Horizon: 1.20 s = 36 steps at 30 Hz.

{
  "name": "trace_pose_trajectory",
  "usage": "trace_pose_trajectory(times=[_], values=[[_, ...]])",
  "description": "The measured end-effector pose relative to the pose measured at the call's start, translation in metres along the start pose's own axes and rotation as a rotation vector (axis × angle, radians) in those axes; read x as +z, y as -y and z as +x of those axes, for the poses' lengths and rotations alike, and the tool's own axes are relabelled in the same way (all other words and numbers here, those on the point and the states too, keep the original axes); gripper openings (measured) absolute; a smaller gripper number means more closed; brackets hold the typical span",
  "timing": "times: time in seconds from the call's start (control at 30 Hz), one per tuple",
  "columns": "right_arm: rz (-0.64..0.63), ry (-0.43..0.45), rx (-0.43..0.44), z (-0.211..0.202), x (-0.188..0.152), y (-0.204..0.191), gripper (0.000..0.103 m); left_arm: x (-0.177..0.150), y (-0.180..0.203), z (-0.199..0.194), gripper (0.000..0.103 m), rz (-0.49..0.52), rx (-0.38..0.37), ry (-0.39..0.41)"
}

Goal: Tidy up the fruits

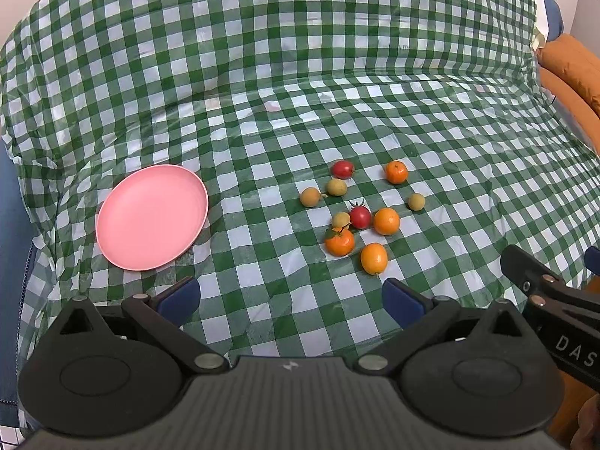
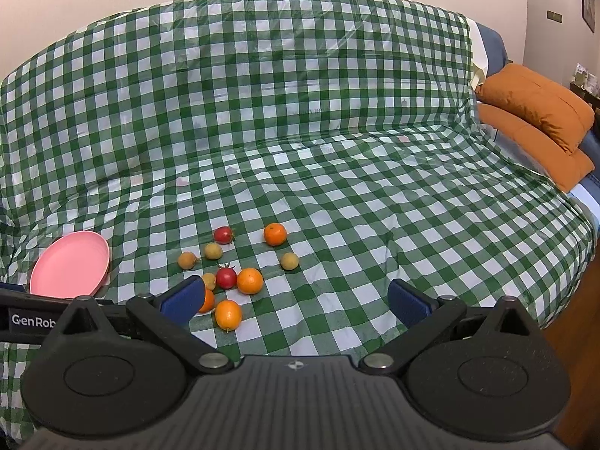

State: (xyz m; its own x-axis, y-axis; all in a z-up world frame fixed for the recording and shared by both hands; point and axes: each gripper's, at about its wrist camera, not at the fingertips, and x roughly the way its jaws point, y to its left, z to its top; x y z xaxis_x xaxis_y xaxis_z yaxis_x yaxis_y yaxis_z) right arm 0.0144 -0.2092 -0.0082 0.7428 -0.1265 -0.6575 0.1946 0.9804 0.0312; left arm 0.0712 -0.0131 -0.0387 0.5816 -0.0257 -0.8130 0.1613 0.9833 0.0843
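The left gripper (image 1: 290, 298) hangs above the checked cloth (image 1: 285, 75) with its fingers spread wide and nothing between them; the right gripper (image 2: 294, 300) is spread the same way, also empty. The fruits (image 1: 360, 215) (oranges, small red tomatoes and pale yellowish ones) lie loosely clustered on the cloth; the pink plate (image 1: 152, 217) sits apart to their left, holding nothing.

free: wide bare checked cloth (image 1: 285, 75) behind and right of the fruit cluster (image 1: 360, 217) | free: gap between cluster and pink plate (image 1: 152, 217) | obstacle: orange cushions (image 2: 536, 112) – far right edge
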Motion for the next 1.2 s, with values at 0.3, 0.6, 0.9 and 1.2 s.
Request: trace_pose_trajectory(times=[0.3, 0.6, 0.9, 1.2], values=[[0.021, -0.015, 0.002, 0.009, 0.001, 0.004, 0.102, 0.0, -0.004, 0.013, 0.103, -0.016, -0.003, -0.041], [0.041, -0.056, 0.0, 0.039, -0.008, 0.018, 0.102, -0.002, -0.028, 0.052, 0.103, -0.111, 0.041, -0.09], [0.028, -0.106, 0.006, 0.097, -0.014, 0.032, 0.102, 0.01, -0.032, 0.114, 0.103, -0.182, 0.023, -0.167], [-0.006, -0.139, -0.035, 0.179, -0.013, 0.043, 0.102, 0.034, -0.001, 0.191, 0.103, -0.116, 0.001, -0.278]])
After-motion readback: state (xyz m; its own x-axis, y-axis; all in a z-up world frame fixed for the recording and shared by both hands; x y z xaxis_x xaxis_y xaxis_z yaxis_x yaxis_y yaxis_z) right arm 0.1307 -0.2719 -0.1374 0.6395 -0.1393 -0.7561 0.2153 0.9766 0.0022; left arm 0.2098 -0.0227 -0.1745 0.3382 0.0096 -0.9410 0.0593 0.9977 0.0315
